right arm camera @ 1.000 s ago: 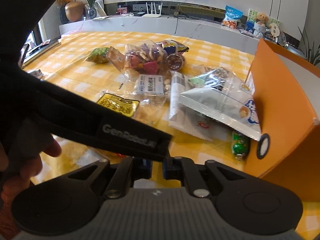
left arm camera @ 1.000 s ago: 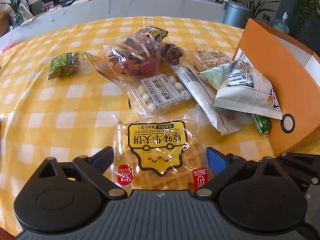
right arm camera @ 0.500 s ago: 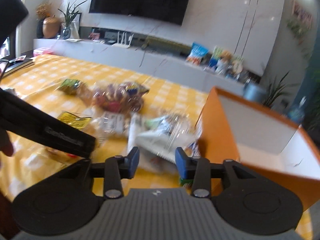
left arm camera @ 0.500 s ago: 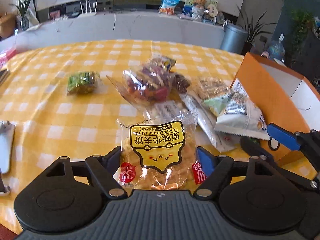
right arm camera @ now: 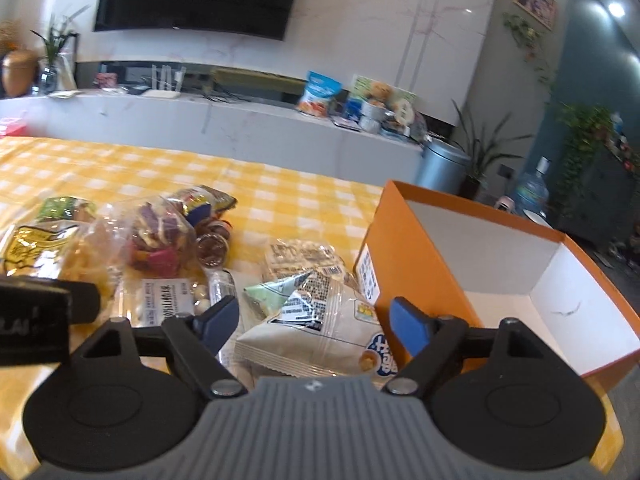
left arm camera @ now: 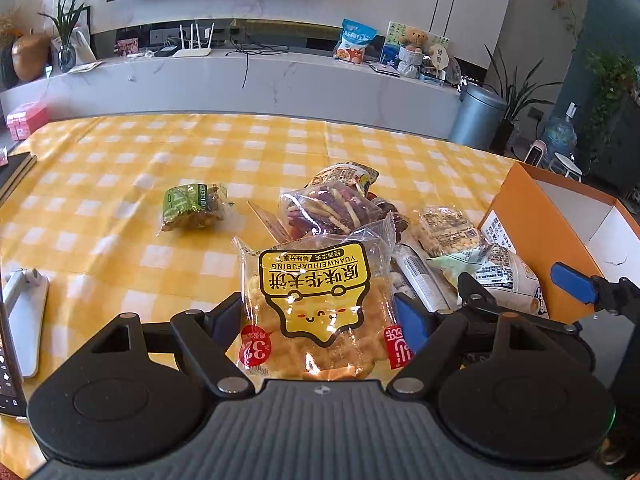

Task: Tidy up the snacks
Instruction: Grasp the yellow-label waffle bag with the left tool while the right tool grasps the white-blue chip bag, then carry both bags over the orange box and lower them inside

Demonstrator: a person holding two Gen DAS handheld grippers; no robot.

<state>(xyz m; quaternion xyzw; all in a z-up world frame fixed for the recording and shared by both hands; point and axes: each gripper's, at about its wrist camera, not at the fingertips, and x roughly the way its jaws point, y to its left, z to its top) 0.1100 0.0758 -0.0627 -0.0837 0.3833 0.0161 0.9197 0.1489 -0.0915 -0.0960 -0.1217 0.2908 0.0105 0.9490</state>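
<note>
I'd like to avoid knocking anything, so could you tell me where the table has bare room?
Bare cloth lies left of the green packet and behind the pile. The orange box is empty inside. Between the mixed-snack bag and the box, packets overlap.

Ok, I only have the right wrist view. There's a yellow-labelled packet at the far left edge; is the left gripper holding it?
Observer: Yes. In the left wrist view the left gripper is shut on the waffle packet, with a pad on each side.
Operator: Is the green packet I glimpse touching the pile?
Observer: No, the green packet lies on its own on the tablecloth.
Operator: Anything further left?
Observer: A white stand lies at the table's left edge.
</note>
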